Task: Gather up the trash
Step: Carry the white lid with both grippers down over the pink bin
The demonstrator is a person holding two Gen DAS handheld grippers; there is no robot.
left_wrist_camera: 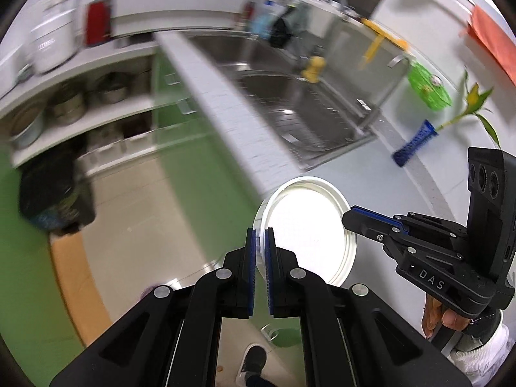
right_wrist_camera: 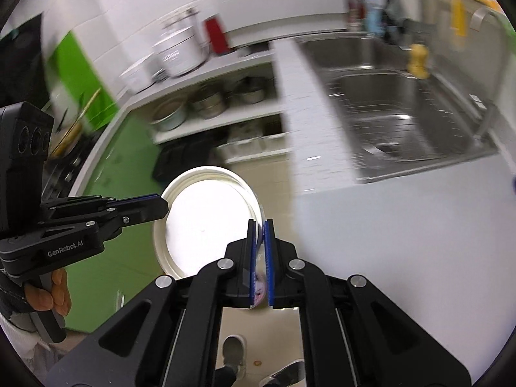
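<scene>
A round white paper plate [left_wrist_camera: 309, 225] is held in the air between both grippers, beside the counter edge and above the floor. My left gripper [left_wrist_camera: 260, 242] is shut on the plate's left rim. My right gripper [left_wrist_camera: 353, 216] comes in from the right in the left wrist view and clamps the opposite rim. In the right wrist view the same plate [right_wrist_camera: 206, 219] shows, with my right gripper [right_wrist_camera: 260, 235] shut on its right rim and the left gripper [right_wrist_camera: 158, 208] at its left rim. The plate looks bare.
A steel sink [left_wrist_camera: 290, 96] is set in the white counter [left_wrist_camera: 403, 187]. A blue vase with a plant [left_wrist_camera: 414, 143] and a green packet [left_wrist_camera: 427, 85] lie right of the sink. A dark bin with a black bag [left_wrist_camera: 54, 190] stands on the floor by pot shelves [left_wrist_camera: 80, 103].
</scene>
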